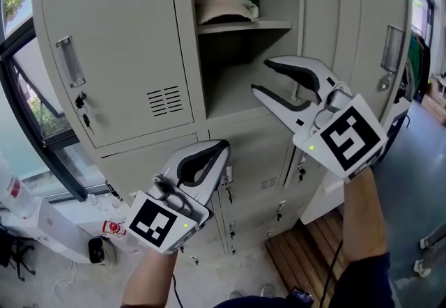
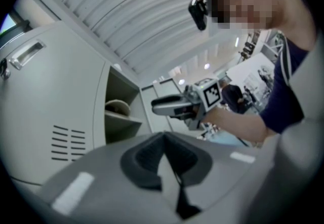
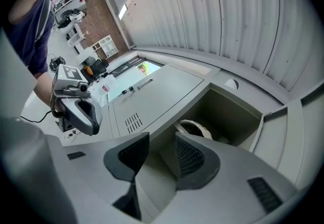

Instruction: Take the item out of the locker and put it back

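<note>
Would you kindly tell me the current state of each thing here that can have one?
Locker compartment: open.
White item: lying on the upper shelf, untouched.
Neighbouring locker door: closed.
Left gripper: shut, nothing between its jaws.
Right gripper: open, empty, in front of the open compartment.

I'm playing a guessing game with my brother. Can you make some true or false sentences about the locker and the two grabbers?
1. The white item lies on the shelf in the open locker. True.
2. The right gripper holds the white item. False: its jaws stand apart and empty, in front of the locker.
3. The left gripper has its jaws together. True.
4. The upper left door is open. False: it is closed.
</note>
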`<state>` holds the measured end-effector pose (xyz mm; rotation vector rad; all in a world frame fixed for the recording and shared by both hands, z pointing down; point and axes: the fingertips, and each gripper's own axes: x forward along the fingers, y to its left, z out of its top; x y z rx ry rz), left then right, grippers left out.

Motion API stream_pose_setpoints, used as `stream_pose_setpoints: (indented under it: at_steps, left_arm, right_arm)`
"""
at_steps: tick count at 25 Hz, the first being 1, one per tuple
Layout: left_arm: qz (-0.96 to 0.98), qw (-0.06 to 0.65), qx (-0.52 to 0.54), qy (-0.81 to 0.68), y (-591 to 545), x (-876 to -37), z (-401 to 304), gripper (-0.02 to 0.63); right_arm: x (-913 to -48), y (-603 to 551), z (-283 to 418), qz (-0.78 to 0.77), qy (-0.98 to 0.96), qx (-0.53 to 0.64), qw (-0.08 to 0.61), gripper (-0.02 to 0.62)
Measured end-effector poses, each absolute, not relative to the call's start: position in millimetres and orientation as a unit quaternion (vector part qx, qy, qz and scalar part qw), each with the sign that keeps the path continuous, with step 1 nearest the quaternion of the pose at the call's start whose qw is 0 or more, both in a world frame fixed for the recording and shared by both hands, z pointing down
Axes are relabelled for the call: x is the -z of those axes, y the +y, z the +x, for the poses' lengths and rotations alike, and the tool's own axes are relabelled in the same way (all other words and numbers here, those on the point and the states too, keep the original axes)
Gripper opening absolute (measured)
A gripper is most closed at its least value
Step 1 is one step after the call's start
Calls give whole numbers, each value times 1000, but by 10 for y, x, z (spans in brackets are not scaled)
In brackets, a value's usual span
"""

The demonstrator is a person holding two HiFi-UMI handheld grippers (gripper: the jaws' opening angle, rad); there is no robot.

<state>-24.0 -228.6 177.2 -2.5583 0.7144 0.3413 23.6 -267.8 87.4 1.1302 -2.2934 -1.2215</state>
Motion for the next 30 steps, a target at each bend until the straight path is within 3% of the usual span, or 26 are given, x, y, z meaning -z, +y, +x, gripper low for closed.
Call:
stream_pose_setpoints:
  at_steps: [15, 30]
  left_arm:
    - [-936, 205, -118, 261, -2271, -2035, -254, 3]
    - [-931, 170, -74, 313, -1706, -2458, 294, 3]
  right_arm:
    - [-1350, -2204, 163, 391, -835, 373, 100, 158]
    - [-2006, -1631, 699, 340, -887, 306, 62, 156]
